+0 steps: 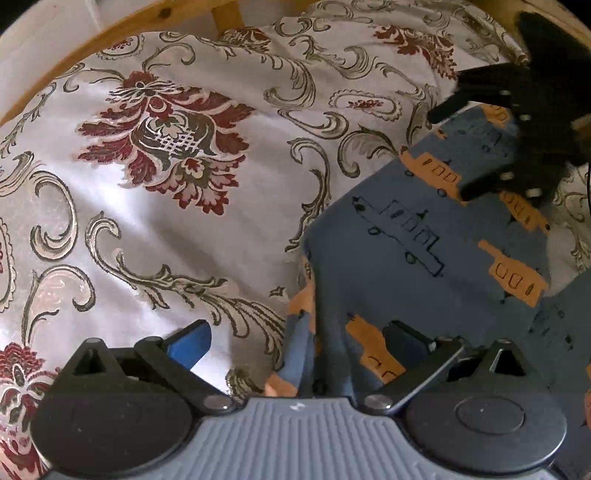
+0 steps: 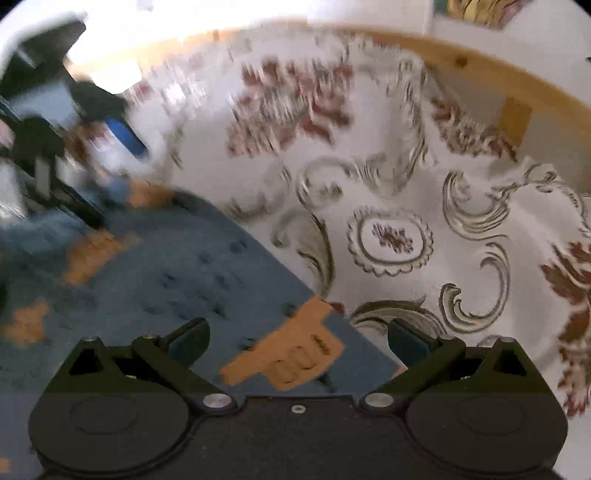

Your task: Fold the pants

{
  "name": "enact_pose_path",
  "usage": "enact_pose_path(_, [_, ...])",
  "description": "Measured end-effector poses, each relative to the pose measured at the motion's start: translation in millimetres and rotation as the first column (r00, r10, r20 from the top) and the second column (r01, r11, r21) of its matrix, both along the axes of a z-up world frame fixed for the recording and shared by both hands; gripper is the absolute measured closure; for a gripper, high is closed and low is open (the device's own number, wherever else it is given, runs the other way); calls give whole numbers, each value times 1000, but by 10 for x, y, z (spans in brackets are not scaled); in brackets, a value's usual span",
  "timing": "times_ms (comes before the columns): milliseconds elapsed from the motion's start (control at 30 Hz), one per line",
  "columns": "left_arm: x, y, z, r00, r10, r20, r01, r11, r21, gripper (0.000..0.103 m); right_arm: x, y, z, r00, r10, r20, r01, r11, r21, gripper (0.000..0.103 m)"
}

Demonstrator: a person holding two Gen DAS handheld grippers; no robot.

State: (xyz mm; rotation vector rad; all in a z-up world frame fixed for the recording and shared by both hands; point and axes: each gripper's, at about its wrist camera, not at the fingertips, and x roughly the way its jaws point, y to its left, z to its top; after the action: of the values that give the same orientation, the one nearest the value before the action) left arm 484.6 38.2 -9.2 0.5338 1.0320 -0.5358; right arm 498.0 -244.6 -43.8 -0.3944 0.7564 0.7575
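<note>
Floral bedspread (image 1: 184,221) under blue pants (image 1: 406,258); left tongs (image 1: 303,343), right tongs (image 2: 299,343) spread; no legible writing.

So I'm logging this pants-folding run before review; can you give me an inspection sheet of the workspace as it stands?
Surface: white bedspread with red floral and grey scroll pattern, wrinkled.
Job's things: blue pants with orange bus print, lying on the bedspread, bunched at the near edge.
Clutter: nothing seen.
Grippers: left tongs open, pants fabric between the fingers; right tongs open over a pants edge, nothing pinched. The right wrist view is motion-blurred.
Cables: thin dark cable at the far right edge of the left wrist view.
Surroundings: wooden bed frame along the bedspread's far side, pale wall behind.
</note>
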Motion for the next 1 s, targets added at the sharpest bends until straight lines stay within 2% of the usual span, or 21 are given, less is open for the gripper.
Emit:
enact_pose_path(67, [22,-2,-22,1000,9,-6,-9,1000,14,0,62,124,-123,998,-7,59,16,990,-143,6])
enact_pose_path(100, [35,0,-30,1000,12,-3,-12,1000,18,1,79,145,-149,998,0,69,11,987,-159,6])
enact_pose_path(167, [36,27,-21,1000,23,21,-24,1000,10,5,129,106,-139,998,-31,47,37,992,-120,9])
enact_pose_path(233, [59,66,-12,999,39,15,-39,999,-16,14,171,44,-130,999,-49,17,50,995,-83,25])
enact_pose_path(267, [77,82,-7,999,49,3,-49,998,-30,25,189,13,-124,999,-50,-8,50,996,-77,28])
enact_pose_path(300, [100,100,1,998,60,-11,-61,997,-44,38,204,-17,-112,998,-55,-27,53,997,-64,36])
enact_pose_path(333, [120,116,9,997,75,-24,-77,996,-54,44,218,-50,-98,997,-58,-42,55,997,-55,45])
enact_pose_path(367, [145,137,13,995,91,-39,-94,993,-67,51,219,-76,-82,997,-58,-53,56,997,-50,49])
enact_pose_path(433, [171,150,8,992,111,-61,-116,989,-88,56,211,-105,-63,996,-65,-63,62,997,-44,71])
enact_pose_path(467, [172,149,10,991,117,-65,-123,988,-95,66,198,-119,-61,995,-72,-68,69,997,-40,77])
enact_pose_path(500, [162,143,13,991,120,-65,-126,987,-99,81,195,-119,-57,994,-79,-70,77,996,-38,88])
enact_pose_path(600, [90,101,51,990,136,-35,-138,987,-78,94,119,-123,-43,995,-90,-36,89,995,-38,103])
enact_pose_path(700, [-30,60,114,988,149,38,-146,987,-70,99,42,-178,-18,992,-122,-7,122,992,-9,103])
enact_pose_path(767, [-141,59,146,980,174,94,-165,982,-93,100,-57,-220,16,991,-131,23,130,991,22,103])
enact_pose_path(900, [-347,31,180,959,187,212,-174,982,-78,100,-260,-272,120,988,-136,79,133,990,42,103])
enact_pose_path(1000, [-517,40,268,947,183,262,-161,982,-103,100,-484,-326,274,981,-142,132,133,988,73,103])
